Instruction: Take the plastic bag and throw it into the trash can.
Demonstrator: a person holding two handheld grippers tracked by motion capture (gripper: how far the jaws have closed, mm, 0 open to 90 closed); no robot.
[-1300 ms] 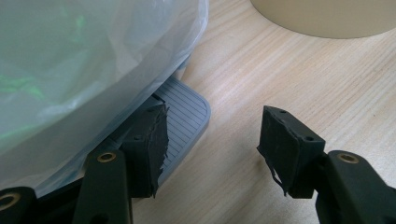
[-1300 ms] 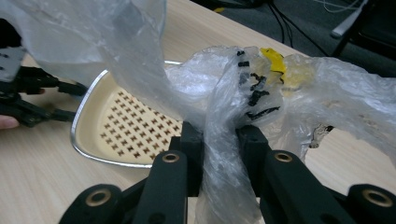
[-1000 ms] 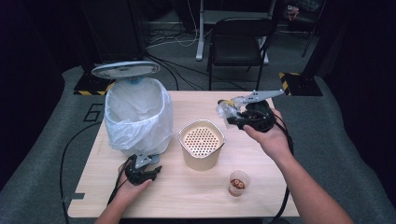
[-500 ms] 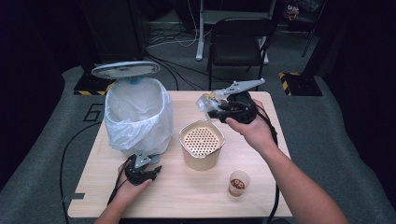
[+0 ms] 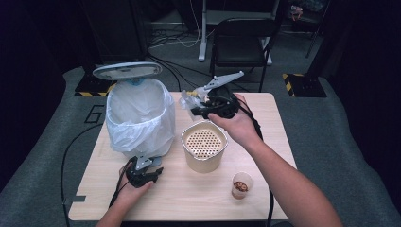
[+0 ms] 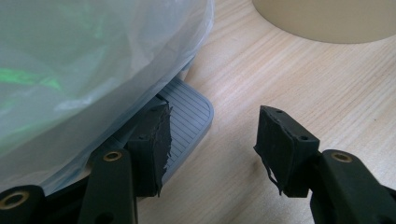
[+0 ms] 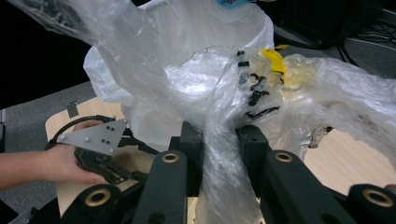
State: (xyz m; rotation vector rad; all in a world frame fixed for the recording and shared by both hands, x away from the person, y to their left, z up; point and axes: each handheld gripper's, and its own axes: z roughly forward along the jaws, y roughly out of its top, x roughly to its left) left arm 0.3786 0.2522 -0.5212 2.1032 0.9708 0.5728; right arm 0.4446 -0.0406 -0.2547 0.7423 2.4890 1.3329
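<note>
Right hand-held gripper [image 5: 196, 105] is clenched on a crumpled clear plastic bag [image 7: 261, 88] w/ yellow and black print, held up above the worktop [image 5: 265, 189] between the lined pedal bin [image 5: 137, 118] and the beige perforated container [image 5: 204, 146]. In the right gripper view the film is bunched betw. the pads, the rest billowing loose in front of the bin's open mouth.

Left hand-held gripper [image 5: 150, 166] sits low at the bin's foot; its jaws have just been closing, and one pad presses on the grey ribbed pedal [image 6: 187, 116] while the other stands apart over bare wood (nothing pinched between them). Bin lid [image 5: 126, 71] is up.

Handling, as I judge it: bag is v. light, limp, slippery, so it'll drape and could cling to a pad on release. Best grip is a gathered bunch, as now, not a single sheet edge. Little risk of damage; main risk is it drifting outside the liner [image 5: 142, 135].

A small cup [image 5: 241, 185] stands nr the front edge.
</note>
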